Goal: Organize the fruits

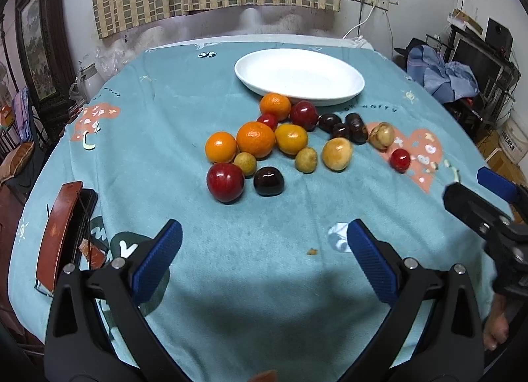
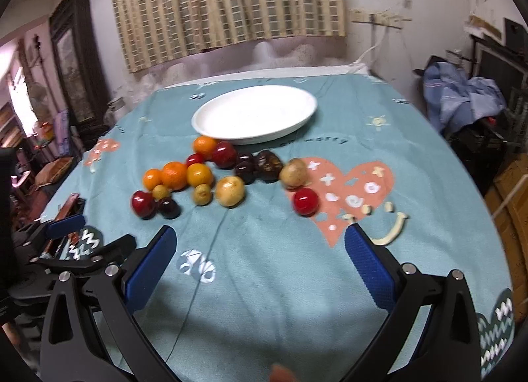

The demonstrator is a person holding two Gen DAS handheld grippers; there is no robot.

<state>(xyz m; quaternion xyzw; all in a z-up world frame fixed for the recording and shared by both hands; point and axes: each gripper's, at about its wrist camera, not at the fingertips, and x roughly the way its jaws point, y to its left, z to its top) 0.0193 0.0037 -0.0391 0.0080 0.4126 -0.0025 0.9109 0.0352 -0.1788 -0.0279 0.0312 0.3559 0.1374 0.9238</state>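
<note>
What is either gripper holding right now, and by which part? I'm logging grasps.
Nothing is held. The left gripper and right gripper are both open and empty above the tablecloth; the fruits lie untouched.

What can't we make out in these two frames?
- Dark fruits by the plate: right wrist view, motion blur merges them; count unclear.
- Right gripper: left wrist view, cut off by the frame edge.
- Red-brown object at the table edge: left wrist view, partly behind the left gripper; identity unclear.
</note>
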